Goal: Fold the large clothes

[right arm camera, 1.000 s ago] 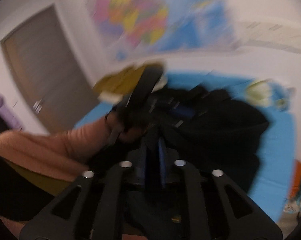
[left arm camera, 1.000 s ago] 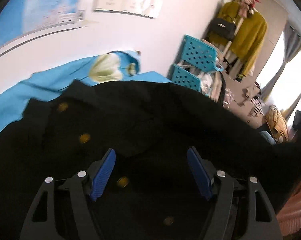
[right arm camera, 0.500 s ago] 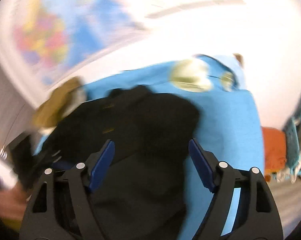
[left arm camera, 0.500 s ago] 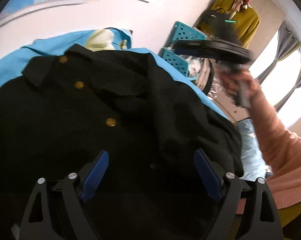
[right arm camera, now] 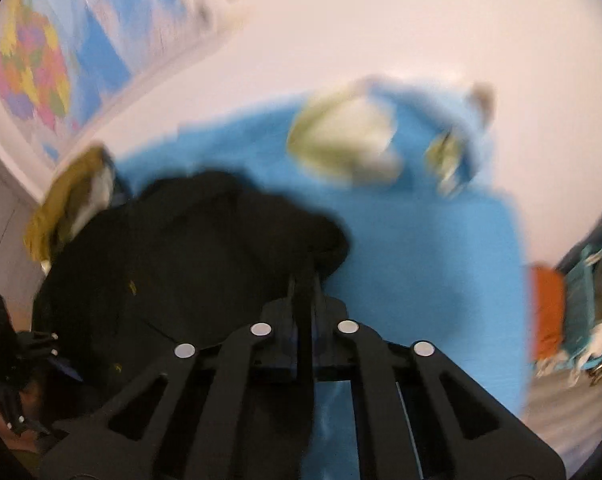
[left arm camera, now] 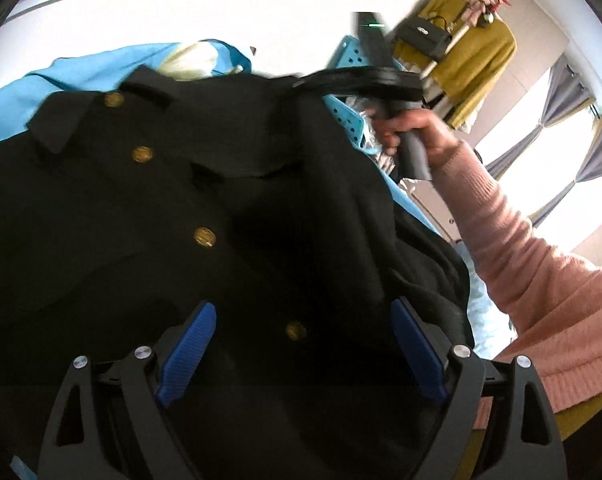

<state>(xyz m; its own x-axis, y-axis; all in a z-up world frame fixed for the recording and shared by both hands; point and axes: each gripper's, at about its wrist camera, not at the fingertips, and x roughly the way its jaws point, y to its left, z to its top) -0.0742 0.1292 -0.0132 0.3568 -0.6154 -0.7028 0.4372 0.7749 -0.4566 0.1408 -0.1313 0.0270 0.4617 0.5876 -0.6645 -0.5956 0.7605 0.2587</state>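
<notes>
A black coat (left arm camera: 149, 216) with gold buttons lies face up on a blue bedspread (left arm camera: 61, 76). My left gripper (left arm camera: 301, 340) is open, its blue pads spread just above the coat's lower front. In the left wrist view my right gripper (left arm camera: 313, 80) reaches to the coat's far right shoulder, held by a hand in a pink sleeve. In the blurred right wrist view my right gripper (right arm camera: 304, 288) is shut on a fold of the black coat (right arm camera: 189, 248), with the blue bedspread (right arm camera: 421, 248) beyond.
A white wall with a map (right arm camera: 29, 64) runs behind the bed. Teal crates (left arm camera: 347, 116) and a rack with a mustard garment (left arm camera: 477, 60) stand at the right. A yellow-and-white pillow (right arm camera: 341, 140) lies at the bed's head. An orange item (right arm camera: 547, 312) sits at the right.
My right gripper was open half a second ago and has shut on the coat's right shoulder. My left gripper stayed open and shifted a little over the coat front.
</notes>
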